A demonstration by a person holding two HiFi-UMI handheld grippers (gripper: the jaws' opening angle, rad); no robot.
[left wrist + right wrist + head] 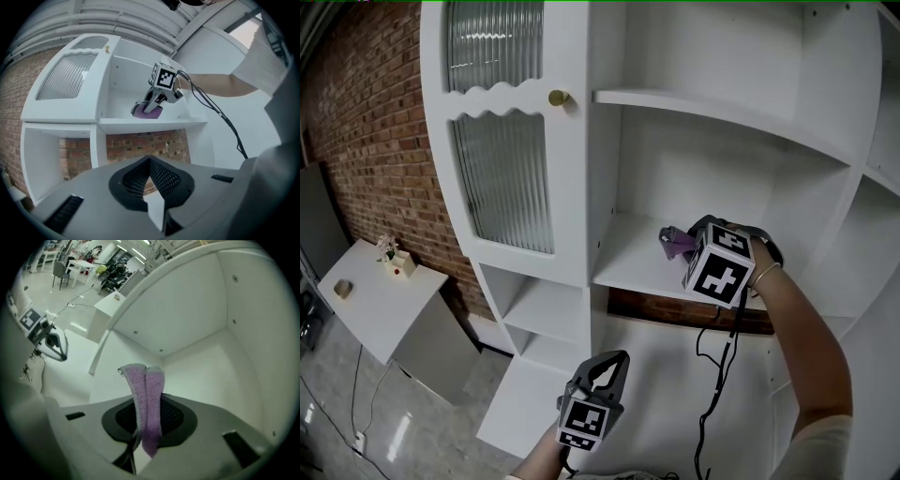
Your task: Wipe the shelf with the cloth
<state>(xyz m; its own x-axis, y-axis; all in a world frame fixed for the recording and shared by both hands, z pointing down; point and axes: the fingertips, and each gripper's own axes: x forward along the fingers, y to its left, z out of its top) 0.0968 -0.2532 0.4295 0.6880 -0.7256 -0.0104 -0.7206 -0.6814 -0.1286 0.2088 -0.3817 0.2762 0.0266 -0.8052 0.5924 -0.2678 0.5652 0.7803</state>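
Observation:
A purple cloth (677, 245) is pinched in my right gripper (680, 242), which is shut on it and rests low over the white middle shelf (628, 267), near its right side. From the right gripper view, the cloth (147, 394) stands folded up between the jaws of the right gripper (146, 425), over the shelf floor (201, 376). My left gripper (614, 361) hangs below the shelf, jaws together and holding nothing, pointing up. The left gripper view shows its own jaws (151, 180) and, above them, the right gripper (150, 108) pressing the cloth (149, 114) on the shelf (140, 123).
A ribbed-glass cabinet door (502, 178) with a brass knob (558, 97) stands left of the shelf bay. Another shelf (712, 112) sits above. A black cable (712, 375) dangles from the right gripper. A brick wall (366, 122) and a small white table (380, 295) lie further left.

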